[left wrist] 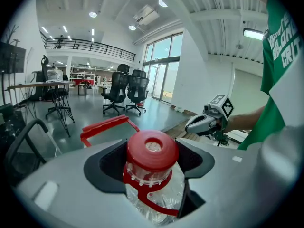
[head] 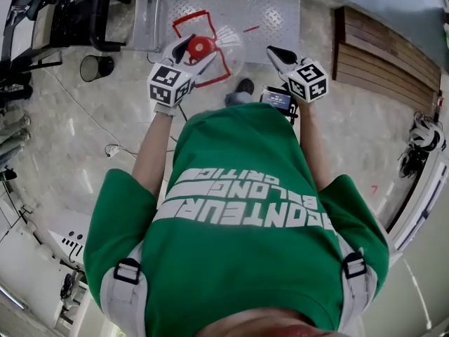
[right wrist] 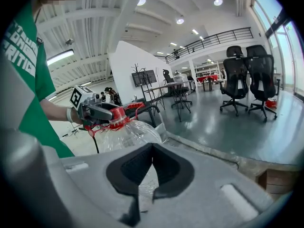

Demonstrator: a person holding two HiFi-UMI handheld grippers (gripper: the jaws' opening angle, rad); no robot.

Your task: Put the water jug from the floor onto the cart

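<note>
Jug [left wrist: 151,148]: neck clamped in my left gripper [left wrist: 153,171], body hanging below. Right gripper [right wrist: 151,170]: jaws together, empty, beside jug. Cart [head: 270,9]: directly ahead.

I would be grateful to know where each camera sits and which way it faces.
Head view: on the person's head, looking steeply down at left gripper, right gripper, water jug and cart; green shirt and forearms show.
Left gripper view: on the left gripper, looking along jaws closed on the jug's neck; right gripper and shirt show.
Right gripper view: on the right gripper, jaws together and empty, facing the jug; left gripper and shirt show.
Shared: all see the jug; gripper views face each other.
</note>
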